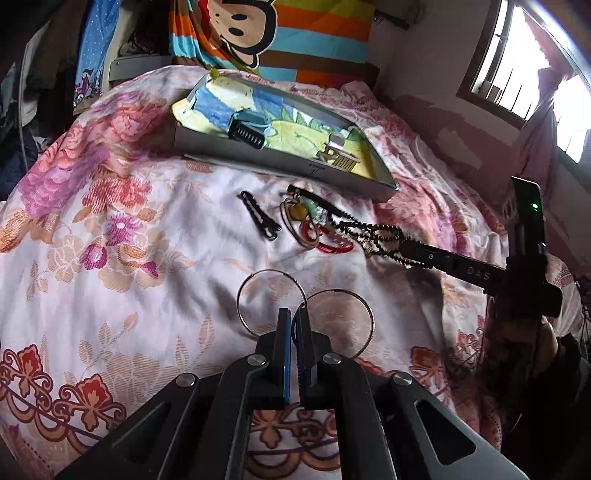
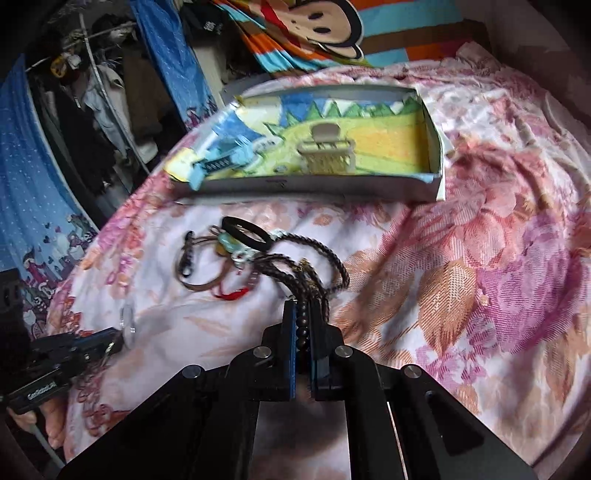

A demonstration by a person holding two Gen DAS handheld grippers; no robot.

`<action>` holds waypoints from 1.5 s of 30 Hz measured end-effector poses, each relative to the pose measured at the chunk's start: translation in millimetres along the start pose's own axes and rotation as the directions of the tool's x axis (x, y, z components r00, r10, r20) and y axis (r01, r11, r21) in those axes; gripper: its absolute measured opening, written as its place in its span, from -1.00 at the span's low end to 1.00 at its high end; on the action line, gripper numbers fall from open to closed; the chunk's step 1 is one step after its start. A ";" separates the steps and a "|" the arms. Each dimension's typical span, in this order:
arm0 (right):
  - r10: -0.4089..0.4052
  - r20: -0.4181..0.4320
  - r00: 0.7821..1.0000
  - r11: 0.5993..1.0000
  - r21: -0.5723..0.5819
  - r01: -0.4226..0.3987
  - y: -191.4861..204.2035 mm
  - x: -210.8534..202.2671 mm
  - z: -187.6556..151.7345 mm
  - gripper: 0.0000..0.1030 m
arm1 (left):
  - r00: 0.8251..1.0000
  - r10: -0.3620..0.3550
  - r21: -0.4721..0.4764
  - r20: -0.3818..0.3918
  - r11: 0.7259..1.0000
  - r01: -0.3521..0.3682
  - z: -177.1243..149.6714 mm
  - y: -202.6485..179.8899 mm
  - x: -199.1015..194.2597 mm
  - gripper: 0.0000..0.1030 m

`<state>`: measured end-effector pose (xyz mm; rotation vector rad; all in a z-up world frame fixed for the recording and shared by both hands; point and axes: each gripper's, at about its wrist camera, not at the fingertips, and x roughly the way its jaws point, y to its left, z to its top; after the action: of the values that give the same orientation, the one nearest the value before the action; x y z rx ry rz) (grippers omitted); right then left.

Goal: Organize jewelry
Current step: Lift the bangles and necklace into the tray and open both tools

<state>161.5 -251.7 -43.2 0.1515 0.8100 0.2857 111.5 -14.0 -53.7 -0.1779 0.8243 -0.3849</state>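
My left gripper (image 1: 294, 314) is shut on a pair of silver hoop earrings (image 1: 273, 302) and holds them just above the floral bedspread. My right gripper (image 2: 303, 304) is shut on a dark braided beaded necklace (image 2: 314, 266); it also shows in the left wrist view (image 1: 369, 236), stretched from the right gripper's fingers (image 1: 421, 254). A pile of bracelets and rings (image 2: 236, 251) lies on the bed beside it. A black hair clip (image 1: 258, 216) lies to the left of the pile. A shallow grey box (image 2: 306, 184) with a colourful lining sits behind.
The box holds a beige comb clip (image 2: 327, 157) and a black comb clip (image 1: 247, 134). A striped monkey pillow (image 1: 258, 33) stands at the bed's head. Clothes hang at the left (image 2: 103, 110). A window (image 1: 524, 66) is at the right.
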 end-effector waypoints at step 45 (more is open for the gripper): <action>0.089 0.334 0.938 0.988 -0.145 -0.042 5.4 -71.1 106.8 -0.90 | 0.982 -0.031 -0.017 0.185 0.999 0.035 93.6 -23.5 -9.0 -0.94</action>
<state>192.1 -271.1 80.0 0.0957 0.4402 0.3653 169.3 -31.3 22.1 -0.2432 0.6429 -0.3854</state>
